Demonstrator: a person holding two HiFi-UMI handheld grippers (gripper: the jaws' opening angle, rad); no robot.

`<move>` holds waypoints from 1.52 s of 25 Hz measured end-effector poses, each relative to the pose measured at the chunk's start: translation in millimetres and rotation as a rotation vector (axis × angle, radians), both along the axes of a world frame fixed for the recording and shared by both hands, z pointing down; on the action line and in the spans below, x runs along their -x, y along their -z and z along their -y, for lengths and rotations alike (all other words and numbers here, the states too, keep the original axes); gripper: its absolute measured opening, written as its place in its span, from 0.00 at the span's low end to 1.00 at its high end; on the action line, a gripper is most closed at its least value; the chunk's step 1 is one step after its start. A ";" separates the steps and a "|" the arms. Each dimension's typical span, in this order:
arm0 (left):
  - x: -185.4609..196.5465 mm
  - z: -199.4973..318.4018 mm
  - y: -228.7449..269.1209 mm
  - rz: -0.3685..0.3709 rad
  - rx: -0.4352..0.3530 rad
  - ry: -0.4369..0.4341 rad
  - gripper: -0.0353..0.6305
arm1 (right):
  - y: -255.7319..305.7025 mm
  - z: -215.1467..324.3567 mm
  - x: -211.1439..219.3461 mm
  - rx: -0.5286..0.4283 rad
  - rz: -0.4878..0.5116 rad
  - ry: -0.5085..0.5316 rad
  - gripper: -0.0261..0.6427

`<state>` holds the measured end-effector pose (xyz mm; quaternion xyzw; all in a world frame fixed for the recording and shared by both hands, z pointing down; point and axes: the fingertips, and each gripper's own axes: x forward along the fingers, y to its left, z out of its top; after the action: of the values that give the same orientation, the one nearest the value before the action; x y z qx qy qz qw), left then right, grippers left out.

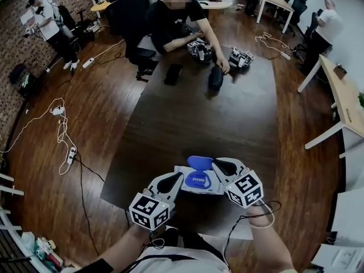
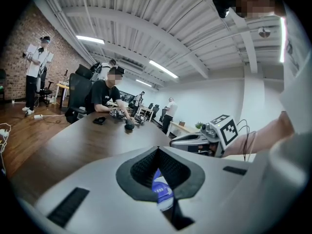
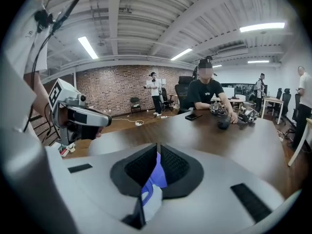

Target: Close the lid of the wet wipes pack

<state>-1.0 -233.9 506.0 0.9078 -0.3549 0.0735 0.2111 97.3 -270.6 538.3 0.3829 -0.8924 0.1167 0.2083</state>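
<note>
The wet wipes pack (image 1: 196, 182) lies flat near the table's near edge, white with a blue label. Its blue lid (image 1: 199, 162) stands flipped up at the far side. My left gripper (image 1: 181, 178) is shut, its tips at the pack's left edge. My right gripper (image 1: 215, 165) is shut too, its tips beside the raised lid on the right. In the left gripper view the shut left gripper (image 2: 157, 150) hangs just above the pack (image 2: 162, 193). In the right gripper view the right gripper (image 3: 158, 145) meets above the lid's blue (image 3: 157, 175). Nothing is gripped by either.
The dark table (image 1: 193, 112) runs away from me. At its far end a seated person (image 1: 176, 16) handles two more grippers (image 1: 200, 49), beside a black phone (image 1: 173, 73) and a dark object (image 1: 215, 77). Cables (image 1: 62, 135) lie on the floor at left.
</note>
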 end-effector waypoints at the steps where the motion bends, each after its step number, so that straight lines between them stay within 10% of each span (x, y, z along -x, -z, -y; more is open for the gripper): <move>1: -0.8 0.6 -4.0 0.002 0.012 0.005 0.05 | -3.9 1.5 -0.2 0.006 -0.011 0.012 0.05; 20: -7.7 0.0 -43.1 0.060 0.092 0.033 0.06 | -56.1 19.5 5.9 0.098 -0.118 0.161 0.31; 38: 0.9 1.7 -49.2 0.071 0.101 0.055 0.06 | -63.4 5.4 25.0 0.146 -0.077 0.234 0.33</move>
<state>-1.9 -235.7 555.1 0.8828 -0.3827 0.1177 0.2456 72.3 -275.9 601.6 0.2643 -0.9114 0.1416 0.2818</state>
